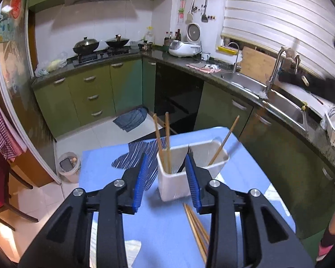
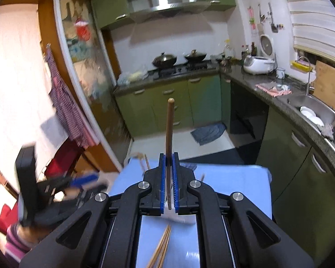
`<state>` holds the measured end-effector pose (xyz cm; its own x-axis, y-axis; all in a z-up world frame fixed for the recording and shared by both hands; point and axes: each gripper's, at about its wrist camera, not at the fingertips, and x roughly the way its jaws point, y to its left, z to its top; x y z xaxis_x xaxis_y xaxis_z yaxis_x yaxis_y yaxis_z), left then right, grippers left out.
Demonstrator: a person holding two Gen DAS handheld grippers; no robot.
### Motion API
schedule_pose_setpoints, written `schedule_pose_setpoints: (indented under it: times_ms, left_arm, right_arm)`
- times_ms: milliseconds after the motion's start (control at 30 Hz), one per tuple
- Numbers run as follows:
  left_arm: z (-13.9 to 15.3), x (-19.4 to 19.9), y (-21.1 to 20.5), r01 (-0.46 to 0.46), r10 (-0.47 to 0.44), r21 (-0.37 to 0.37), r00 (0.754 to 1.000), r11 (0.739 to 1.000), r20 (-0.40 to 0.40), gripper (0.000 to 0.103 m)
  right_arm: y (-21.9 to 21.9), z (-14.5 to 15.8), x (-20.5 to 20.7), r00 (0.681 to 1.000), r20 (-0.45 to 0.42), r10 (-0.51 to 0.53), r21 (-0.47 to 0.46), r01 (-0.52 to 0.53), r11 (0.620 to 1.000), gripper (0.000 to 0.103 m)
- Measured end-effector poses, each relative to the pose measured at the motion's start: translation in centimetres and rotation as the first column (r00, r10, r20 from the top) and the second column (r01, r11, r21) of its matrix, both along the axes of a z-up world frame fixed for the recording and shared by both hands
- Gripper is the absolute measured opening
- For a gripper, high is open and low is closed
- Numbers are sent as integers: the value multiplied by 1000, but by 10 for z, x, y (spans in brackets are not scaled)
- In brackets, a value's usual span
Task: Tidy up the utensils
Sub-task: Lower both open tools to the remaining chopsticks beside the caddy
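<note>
While the white holder is standing on the blue table with two chopsticks in its left compartment and one in its right, the left gripper is gaping wide and the right gripper is pinching an upright chopstick; loose chopsticks are lying nearby, green cabinets behind.

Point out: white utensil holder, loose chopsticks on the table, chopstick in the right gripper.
white utensil holder (image 1: 172,185), left wrist view, front wall.
loose chopsticks (image 1: 195,227), left wrist view, mid-shaft of the bundle.
held chopstick (image 2: 169,125), right wrist view, shaft above the right gripper (image 2: 168,155).
</note>
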<state>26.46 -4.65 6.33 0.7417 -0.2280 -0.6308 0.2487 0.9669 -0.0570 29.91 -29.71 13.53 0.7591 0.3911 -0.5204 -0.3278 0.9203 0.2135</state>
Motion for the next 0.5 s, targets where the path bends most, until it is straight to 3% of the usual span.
schedule_pose_setpoints:
  times_ms: [333,500]
  left_arm:
    - [-23,-11,7,11,-11,8,998,1000,-69,33]
    - [-39,-12,3,22,-20,17,994,1000,-108,36]
  right_arm:
    - [14,-80,69,983,-172,-58,-77,45,996,7]
    - [11,-83,66,988,-154,-28,-62,18,998,9]
